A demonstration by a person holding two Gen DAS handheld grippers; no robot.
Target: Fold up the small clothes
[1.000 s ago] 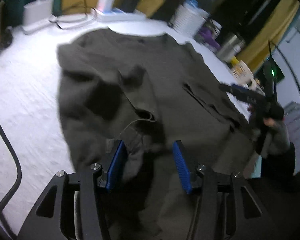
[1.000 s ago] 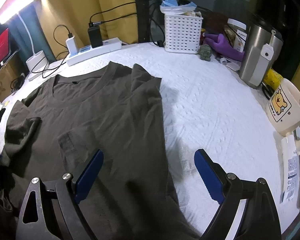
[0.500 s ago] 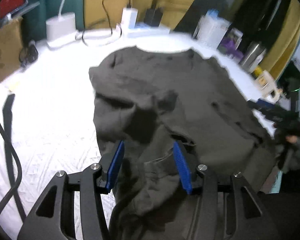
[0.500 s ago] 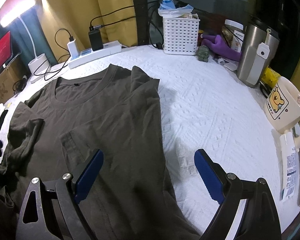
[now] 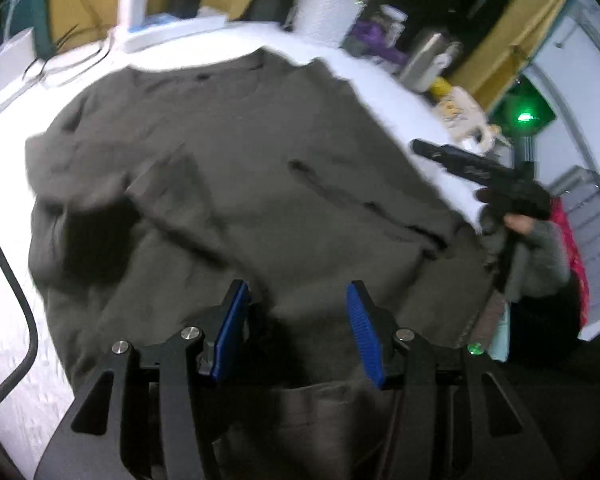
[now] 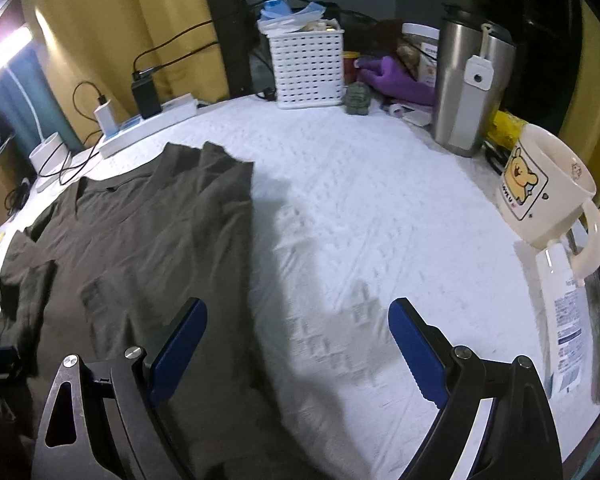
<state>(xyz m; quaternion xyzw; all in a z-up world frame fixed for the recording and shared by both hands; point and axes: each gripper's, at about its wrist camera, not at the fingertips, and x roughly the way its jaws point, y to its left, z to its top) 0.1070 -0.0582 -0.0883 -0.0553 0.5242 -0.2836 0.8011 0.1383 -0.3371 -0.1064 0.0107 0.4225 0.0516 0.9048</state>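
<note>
A dark olive T-shirt lies spread on the white table cover, collar toward the far side. One sleeve is folded in over the body at the left. My left gripper hovers over the shirt's lower part with its blue pads apart; cloth lies below them and nothing is pinched. My right gripper is open wide over the shirt's right edge and bare cover. In the left wrist view the right gripper shows at the right, held by a hand.
Along the far edge stand a power strip with chargers, a white slotted basket, a steel tumbler and a bear mug. A white bottle lies by the right edge. A black cable runs at the left.
The left gripper has swung right along the shirt's lower part, so the whole shirt now fills its view. The right gripper drifted right, off the shirt's body. Both jaws kept their width.
</note>
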